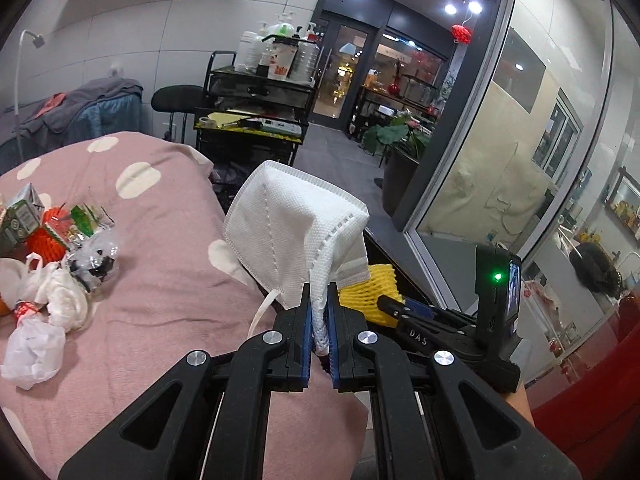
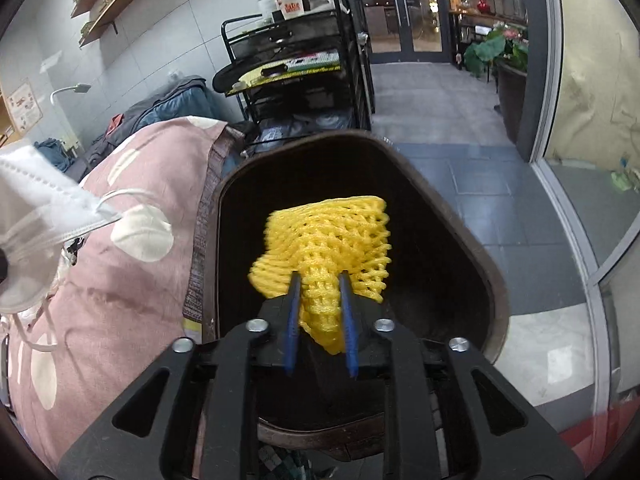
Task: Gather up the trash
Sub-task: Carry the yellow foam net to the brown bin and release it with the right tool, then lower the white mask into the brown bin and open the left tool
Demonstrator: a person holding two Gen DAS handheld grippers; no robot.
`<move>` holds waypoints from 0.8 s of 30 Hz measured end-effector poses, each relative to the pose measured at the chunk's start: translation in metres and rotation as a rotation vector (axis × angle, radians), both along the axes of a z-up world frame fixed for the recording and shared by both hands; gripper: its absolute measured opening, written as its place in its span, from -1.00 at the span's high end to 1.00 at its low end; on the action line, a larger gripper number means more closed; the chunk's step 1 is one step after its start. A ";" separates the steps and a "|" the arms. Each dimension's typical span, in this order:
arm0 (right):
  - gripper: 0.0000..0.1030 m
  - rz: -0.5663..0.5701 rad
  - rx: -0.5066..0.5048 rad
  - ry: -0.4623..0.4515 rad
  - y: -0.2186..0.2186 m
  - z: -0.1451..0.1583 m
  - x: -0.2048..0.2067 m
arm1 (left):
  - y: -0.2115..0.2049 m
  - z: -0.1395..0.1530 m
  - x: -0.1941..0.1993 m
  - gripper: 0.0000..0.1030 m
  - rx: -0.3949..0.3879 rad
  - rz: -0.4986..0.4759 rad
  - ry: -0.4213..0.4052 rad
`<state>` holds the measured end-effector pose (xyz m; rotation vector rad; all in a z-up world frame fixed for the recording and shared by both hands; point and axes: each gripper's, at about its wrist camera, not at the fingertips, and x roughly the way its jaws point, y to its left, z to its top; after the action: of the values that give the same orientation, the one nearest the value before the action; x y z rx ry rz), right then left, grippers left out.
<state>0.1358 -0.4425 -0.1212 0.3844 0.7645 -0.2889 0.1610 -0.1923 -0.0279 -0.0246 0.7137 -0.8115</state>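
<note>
My left gripper [image 1: 319,292] is shut on a white face mask [image 1: 296,224] and holds it up over the right edge of the pink dotted bed [image 1: 160,280]. The mask also shows at the left of the right wrist view [image 2: 36,216]. My right gripper [image 2: 320,280] is shut on a yellow foam fruit net [image 2: 328,240] and holds it above the open dark brown bin [image 2: 460,232] beside the bed. The net also shows in the left wrist view [image 1: 370,292], behind the mask. A pile of trash [image 1: 52,264] lies on the bed at the left: a carton, an orange net, plastic wrappers, crumpled white bags.
A black wire cart [image 1: 256,100] with bottles stands beyond the bed, with a black chair [image 1: 176,98] next to it. A glass partition [image 1: 500,140] runs along the right. Grey floor [image 2: 440,88] lies past the bin. Clothes [image 1: 80,108] are heaped at the back left.
</note>
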 end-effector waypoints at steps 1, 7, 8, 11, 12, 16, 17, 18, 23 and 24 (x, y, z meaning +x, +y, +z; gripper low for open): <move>0.00 -0.010 -0.009 0.002 0.000 -0.002 -0.001 | -0.005 -0.003 0.001 0.86 0.007 -0.002 0.004; -0.18 -0.071 -0.075 -0.025 -0.010 0.002 -0.019 | -0.029 -0.008 -0.002 0.86 0.043 -0.036 0.008; -0.25 -0.086 -0.088 -0.030 -0.013 0.005 -0.023 | -0.034 -0.010 -0.002 0.86 0.051 -0.044 0.008; -0.33 -0.126 -0.134 -0.044 -0.020 0.013 -0.038 | -0.052 -0.013 -0.002 0.86 0.072 -0.072 0.011; -0.33 -0.138 -0.145 -0.045 -0.023 0.016 -0.042 | -0.059 -0.015 -0.001 0.86 0.079 -0.081 0.011; -0.39 -0.182 -0.160 -0.050 -0.035 0.024 -0.058 | -0.086 -0.024 -0.001 0.86 0.126 -0.123 0.010; -0.42 -0.194 -0.163 -0.053 -0.038 0.026 -0.062 | -0.092 -0.027 -0.003 0.86 0.141 -0.134 0.009; -0.43 -0.207 -0.171 -0.053 -0.041 0.027 -0.067 | -0.099 -0.029 -0.004 0.86 0.158 -0.148 0.009; -0.48 -0.267 -0.196 -0.051 -0.055 0.036 -0.086 | -0.124 -0.044 -0.003 0.86 0.235 -0.191 0.013; -0.48 -0.277 -0.196 -0.052 -0.058 0.037 -0.090 | -0.127 -0.046 -0.002 0.86 0.245 -0.195 0.013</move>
<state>0.0462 -0.5002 -0.0838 0.3103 0.6252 -0.6074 0.1588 -0.3195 -0.0739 0.2637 0.8326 -0.9055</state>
